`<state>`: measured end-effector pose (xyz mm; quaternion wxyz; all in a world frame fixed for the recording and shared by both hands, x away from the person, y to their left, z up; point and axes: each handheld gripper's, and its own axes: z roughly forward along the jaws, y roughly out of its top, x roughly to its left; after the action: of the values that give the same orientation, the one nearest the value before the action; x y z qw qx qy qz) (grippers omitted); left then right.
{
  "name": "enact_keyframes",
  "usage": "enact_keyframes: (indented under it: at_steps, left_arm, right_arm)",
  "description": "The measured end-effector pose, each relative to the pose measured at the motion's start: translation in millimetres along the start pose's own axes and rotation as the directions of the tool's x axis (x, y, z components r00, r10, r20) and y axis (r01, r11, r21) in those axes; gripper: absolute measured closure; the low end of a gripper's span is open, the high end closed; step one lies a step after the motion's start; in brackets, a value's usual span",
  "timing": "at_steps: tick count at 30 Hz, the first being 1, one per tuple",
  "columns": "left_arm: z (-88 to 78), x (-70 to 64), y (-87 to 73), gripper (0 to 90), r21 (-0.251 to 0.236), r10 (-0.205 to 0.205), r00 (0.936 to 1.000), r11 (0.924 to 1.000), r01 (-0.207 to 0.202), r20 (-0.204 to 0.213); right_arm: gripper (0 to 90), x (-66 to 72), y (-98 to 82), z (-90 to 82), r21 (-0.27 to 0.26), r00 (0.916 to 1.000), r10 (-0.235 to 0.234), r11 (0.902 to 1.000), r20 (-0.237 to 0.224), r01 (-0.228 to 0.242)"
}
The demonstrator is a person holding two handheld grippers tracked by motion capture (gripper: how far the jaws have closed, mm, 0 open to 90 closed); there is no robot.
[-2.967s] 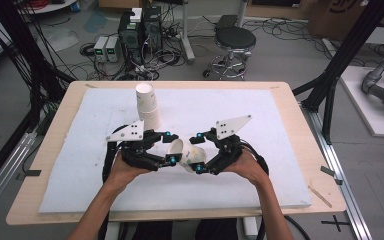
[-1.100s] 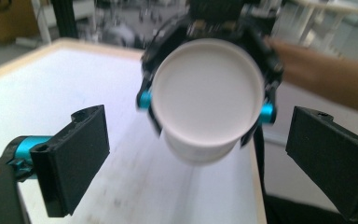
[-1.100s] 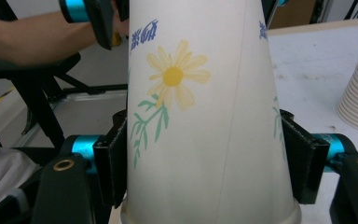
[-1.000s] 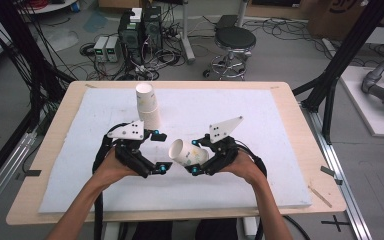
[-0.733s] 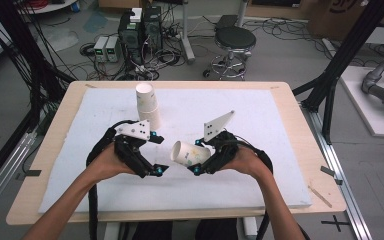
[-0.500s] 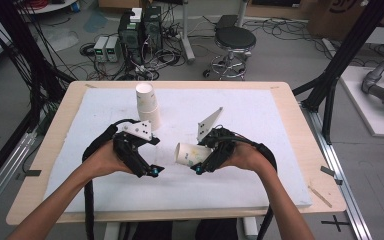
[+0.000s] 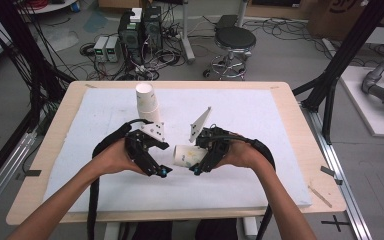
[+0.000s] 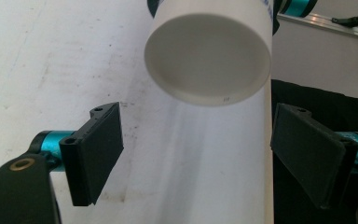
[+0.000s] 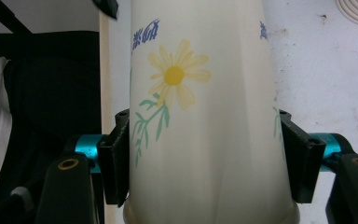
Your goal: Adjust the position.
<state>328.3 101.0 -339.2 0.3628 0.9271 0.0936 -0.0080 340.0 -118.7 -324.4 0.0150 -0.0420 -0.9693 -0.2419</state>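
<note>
Two grippers meet over the middle of the white mat (image 7: 260,130) that covers the table (image 7: 55,145), nearer its front edge than its far one. The right gripper (image 7: 197,161) has its jaws pressed against both sides of a paper cup (image 7: 186,155) printed with a yellow flower, holding it on its side, lifted off the mat, with its closed base pointing toward the left gripper (image 7: 161,161). In the left gripper view that base (image 8: 208,58) sits ahead of the black pads (image 8: 95,154), which stand apart with nothing between them; these jaws have just been closing. A stack of cups (image 7: 146,101) stands upside down near the mat's far-left part, well apart from the held cup.
</note>
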Motion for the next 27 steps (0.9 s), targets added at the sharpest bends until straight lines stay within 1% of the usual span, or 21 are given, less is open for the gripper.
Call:
enact_keyframes:
  at_steps: [3, 4, 8, 10, 16, 17, 18, 19, 21, 23, 26, 27]
  left_arm:
    - [3.1, -0.4, 4.5, 16.9, -0.008, 0.004, 1.0, 1.0, -0.004, 0.008]
    - [3.7, -0.5, 5.7, 16.8, -0.015, 0.002, 1.0, 0.9999, -0.002, 0.008]
    - [4.8, 0.1, 9.4, 16.9, -0.005, 0.008, 0.9999, 1.0, -0.008, 0.011]
    - [6.6, -0.4, 10.5, 16.9, -0.009, 0.008, 0.9999, 0.9999, -0.008, 0.011]
    - [11.9, -1.3, 13.4, 17.4, 0.0, 0.017, 0.9996, 0.9999, -0.017, 0.023]
    - [12.3, -1.3, 14.0, 18.2, 0.004, 0.021, 0.9994, 0.9998, -0.021, 0.027]
    - [13.4, -1.9, 14.2, 19.1, -0.004, 0.017, 0.9994, 0.9999, -0.017, 0.029]
    - [13.3, -1.8, 14.5, 20.2, 0.002, 0.025, 0.9993, 0.9997, -0.025, 0.028]
    - [13.7, -1.7, 14.6, 24.9, 0.002, 0.033, 0.9988, 0.9994, -0.033, 0.035]
    - [14.3, -2.5, 14.5, 28.2, -0.004, 0.025, 0.999, 0.9997, -0.025, 0.037]
    - [13.5, -0.9, 14.2, 32.2, 0.005, 0.033, 0.9988, 0.9994, -0.033, 0.036]
    - [13.6, -1.2, 13.9, 33.4, -0.003, 0.027, 0.999, 0.9996, -0.026, 0.035]
  right_arm:
    - [31.6, -0.6, 0.8, 1.8, -0.003, 1.0, -0.006, 1.0, -0.002, 0.006]
    - [31.6, -0.1, 1.0, 1.9, 0.004, 1.0, -0.001, 1.0, -0.007, 0.001]
    - [31.6, -0.4, 1.2, 2.3, 0.002, 1.0, -0.006, 1.0, -0.005, 0.006]
    - [31.6, -0.5, 1.3, 2.4, 0.0, 1.0, -0.007, 1.0, -0.006, 0.007]
    - [31.9, 0.5, 3.1, 3.4, 0.0, 0.9999, -0.011, 0.9999, -0.01, 0.011]
    - [31.9, 0.5, 3.4, 3.9, -0.004, 0.9999, -0.012, 0.9999, -0.012, 0.012]
    - [31.9, 0.7, 3.9, 3.8, -0.001, 0.9998, -0.014, 0.9999, -0.01, 0.014]
    - [32.0, 0.9, 4.1, 4.1, -0.001, 0.9998, -0.015, 0.9999, -0.01, 0.015]
    - [32.0, 1.4, 4.5, 4.6, 0.0, 0.9998, -0.014, 0.9999, -0.014, 0.014]
    - [32.0, 1.1, 4.8, 5.3, 0.0, 0.9998, -0.016, 0.9999, -0.015, 0.016]
    - [32.1, 1.2, 5.2, 5.9, 0.003, 0.9997, -0.022, 0.9998, -0.014, 0.022]
    - [32.1, 1.3, 5.3, 6.3, 0.0, 0.9996, -0.022, 0.9998, -0.016, 0.022]
